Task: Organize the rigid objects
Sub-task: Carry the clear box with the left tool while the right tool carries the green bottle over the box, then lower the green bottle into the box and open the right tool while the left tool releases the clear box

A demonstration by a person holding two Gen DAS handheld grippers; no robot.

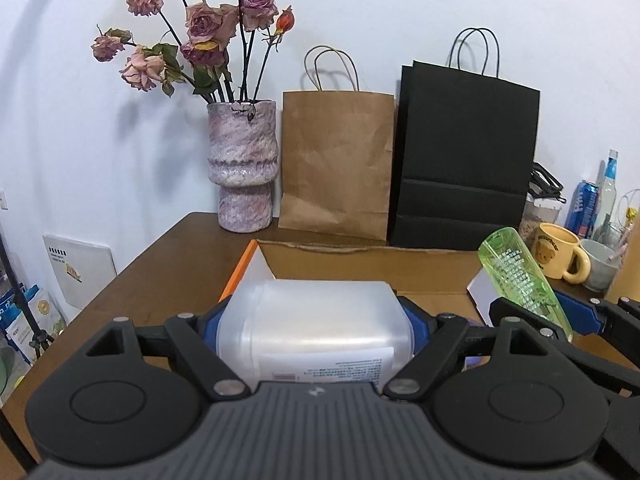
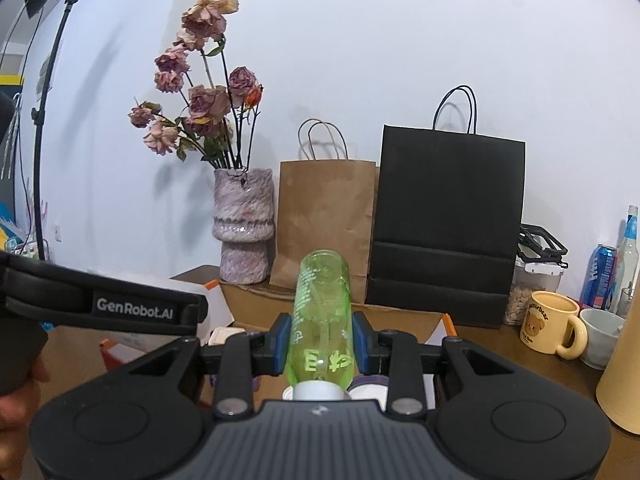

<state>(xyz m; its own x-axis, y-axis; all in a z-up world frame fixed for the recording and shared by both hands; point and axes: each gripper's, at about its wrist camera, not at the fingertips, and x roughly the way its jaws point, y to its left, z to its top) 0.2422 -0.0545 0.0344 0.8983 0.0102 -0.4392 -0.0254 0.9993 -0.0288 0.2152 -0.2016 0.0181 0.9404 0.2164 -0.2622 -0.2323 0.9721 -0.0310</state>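
Both grippers loaded: left gripper (image 1: pixel 316 328) pinching white jar (image 1: pixel 316 320); right gripper (image 2: pixel 320 340) pinching green bottle (image 2: pixel 322 312) (vase (image 1: pixel 243 168), bags behind)

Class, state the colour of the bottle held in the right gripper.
Translucent green bottle with pale lettering, clearest in the right wrist view.

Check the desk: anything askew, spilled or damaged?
No spills. The roses in the pink vase are wilted and drooping. The cardboard box has a ragged, torn back edge. Nothing else stands out.
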